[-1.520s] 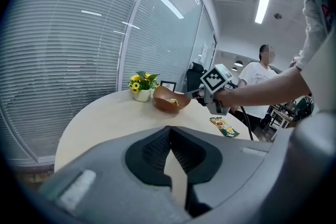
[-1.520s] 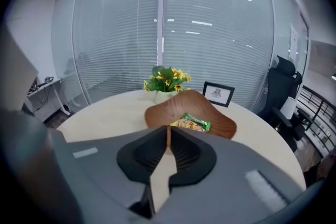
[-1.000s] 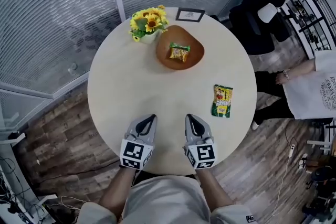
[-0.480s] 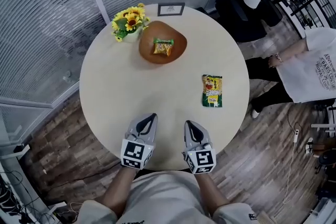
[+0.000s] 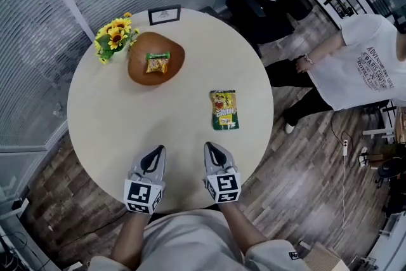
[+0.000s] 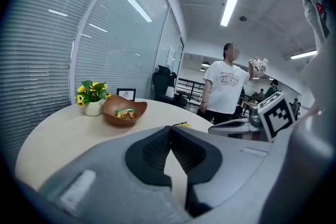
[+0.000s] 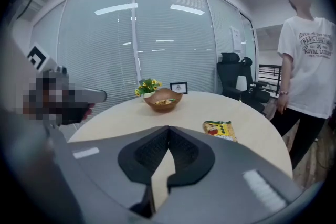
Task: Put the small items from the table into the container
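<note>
Round table [image 5: 114, 124] carries wooden bowl [image 5: 136, 68], snack packet [image 5: 224, 110], sunflower pot [image 5: 111, 41], small picture frame [image 5: 164, 14].

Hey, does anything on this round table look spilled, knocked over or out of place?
Nothing is spilled or damaged. The only stray is the green snack packet lying flat on the table, apart from the wooden bowl, which already holds a second packet. The sunflowers and photo frame stand upright.

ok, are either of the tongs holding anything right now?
Nothing. Left tongs and right tongs are both shut, empty; the packet lies on the table.
</note>
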